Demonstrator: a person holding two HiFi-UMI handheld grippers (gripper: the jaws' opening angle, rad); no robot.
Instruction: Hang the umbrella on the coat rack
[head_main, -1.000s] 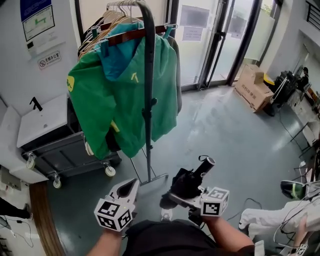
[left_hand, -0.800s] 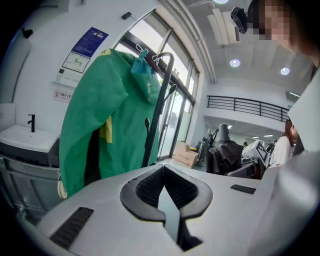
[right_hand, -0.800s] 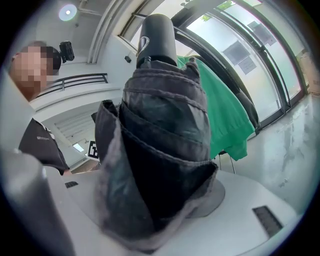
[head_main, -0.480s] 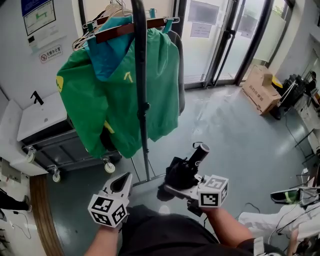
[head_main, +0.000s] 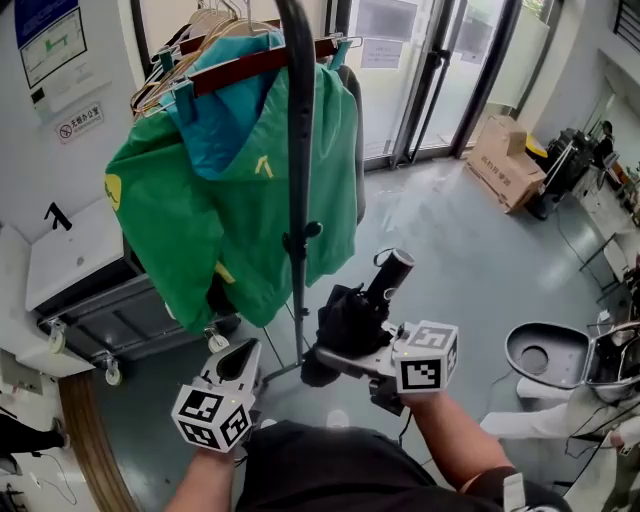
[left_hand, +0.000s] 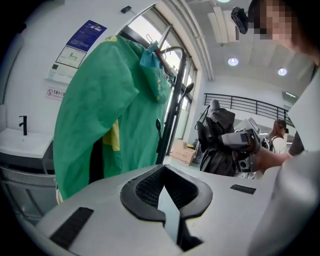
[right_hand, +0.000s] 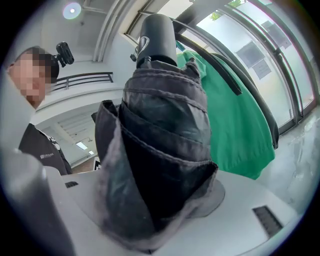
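The coat rack (head_main: 298, 180) stood on a grey-green, glossy floor (head_main: 450, 240) that caught the daylight from the glass doors (head_main: 440, 70) behind the rack. A green jacket (head_main: 200, 220) with a teal hood hung from a wooden hanger (head_main: 250, 62) on the rack's top bar, draped to the left of the dark upright pole and partly behind it. More bare hangers crowded the bar at the far left end. Left of the rack, against the white wall, sat a grey wheeled cart (head_main: 110, 310) with a white basin unit (head_main: 70, 255) above it, and printed notices (head_main: 48, 40) were fixed to the wall higher up. Well to the right of the rack, near the doors, a cardboard box (head_main: 507, 160) lay on the floor.

The folded black umbrella (head_main: 345, 320) was just right of the rack's pole, near it but apart, its round handle end tilted up and away from the person. The right gripper (head_main: 335, 358) was clamped around the umbrella's bunched fabric, carrying it clear of the floor. The left gripper (head_main: 243, 355), in front of the rack's foot and left of the pole, had its jaws closed together with nothing between them.
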